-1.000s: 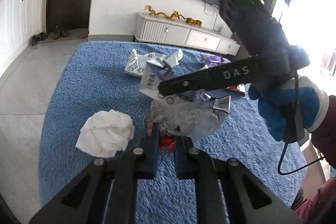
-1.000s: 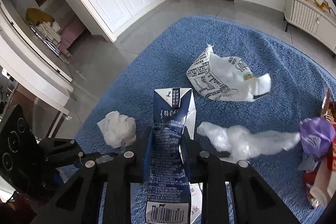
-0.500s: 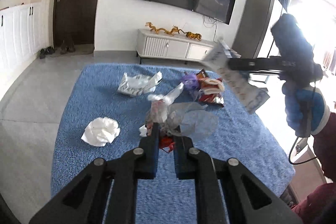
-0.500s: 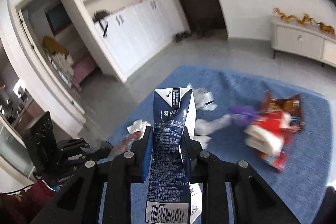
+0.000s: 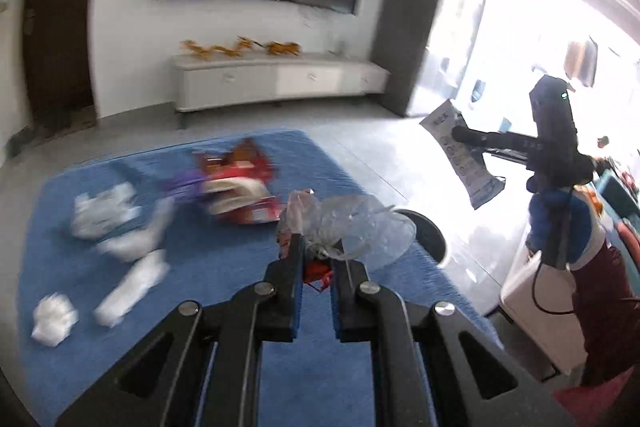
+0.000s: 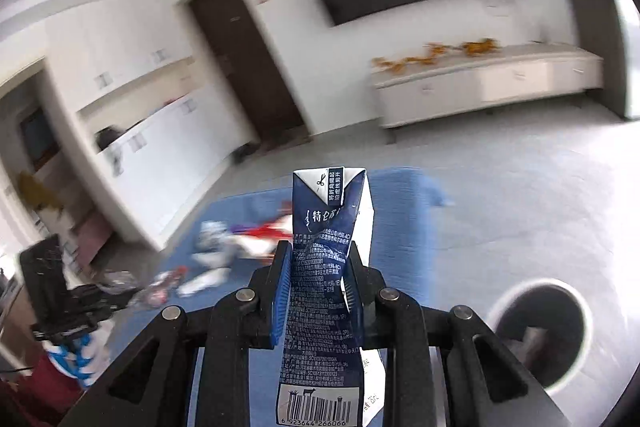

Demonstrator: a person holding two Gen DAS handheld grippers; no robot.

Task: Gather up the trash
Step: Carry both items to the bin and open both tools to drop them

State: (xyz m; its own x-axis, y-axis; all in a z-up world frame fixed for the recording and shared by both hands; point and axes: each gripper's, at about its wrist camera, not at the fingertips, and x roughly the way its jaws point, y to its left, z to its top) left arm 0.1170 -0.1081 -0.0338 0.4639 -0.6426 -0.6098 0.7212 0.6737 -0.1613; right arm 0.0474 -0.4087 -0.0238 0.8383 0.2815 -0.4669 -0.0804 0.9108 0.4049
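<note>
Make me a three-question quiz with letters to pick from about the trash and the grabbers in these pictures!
1. Where is the round bin in the right wrist view?
A. on the floor at lower right, off the rug
B. on the white cabinet
C. in the doorway

2. What colour is the rug?
A. green
B. blue
C. yellow

3. What is the right gripper doing?
A. open, holding nothing
B. shut on a milk carton
C. shut on a tissue

Answers:
1 A, the bin's white rim sits on grey floor beside the rug's edge.
2 B, the rug under the litter is blue.
3 B, both fingers press the dark blue carton's sides.
</note>
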